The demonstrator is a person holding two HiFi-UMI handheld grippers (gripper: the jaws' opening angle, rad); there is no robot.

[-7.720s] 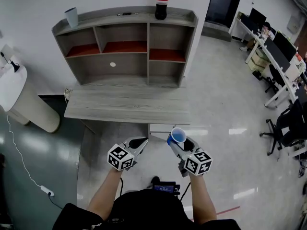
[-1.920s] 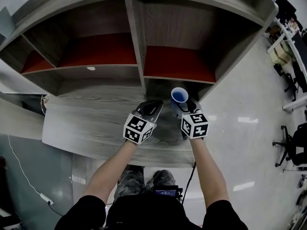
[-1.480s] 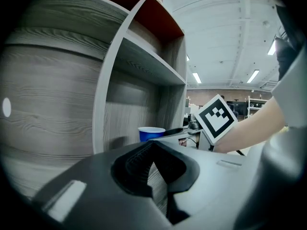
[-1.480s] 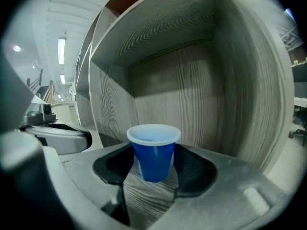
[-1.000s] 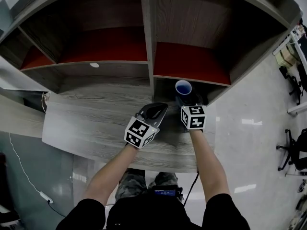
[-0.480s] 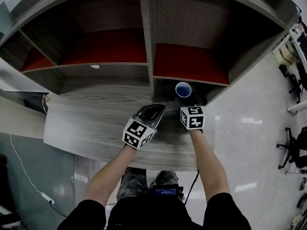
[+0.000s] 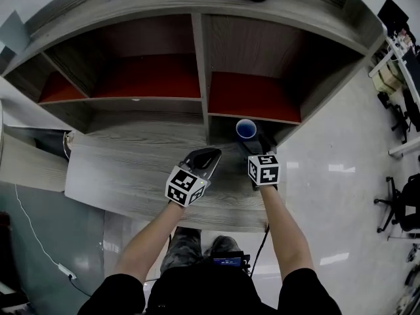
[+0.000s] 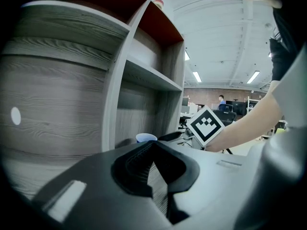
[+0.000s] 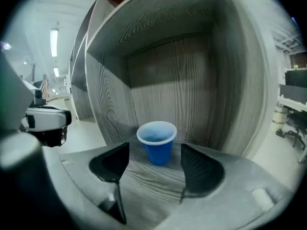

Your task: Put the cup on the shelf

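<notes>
Your right claw (image 9: 154, 163) has just been opening and stands wide, with both pads clear of the blue cup (image 9: 157, 145) between their tips. The cup looks released to stand upright in the shelf's (image 7: 202, 58) lower right bay. Your left claw (image 8: 154, 172) hangs clenched and empty over the desk (image 7: 118, 176).

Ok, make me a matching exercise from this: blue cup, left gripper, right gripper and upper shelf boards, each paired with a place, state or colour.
1 blue cup
2 left gripper
3 right gripper
4 upper shelf boards

A jaws apart
B red
C upright in the lower right compartment
D jaws together, empty

Pairs: 1-C, 2-D, 3-A, 4-B.

The right gripper's jaws have just been opening; the cup stands free just ahead of them.
</notes>
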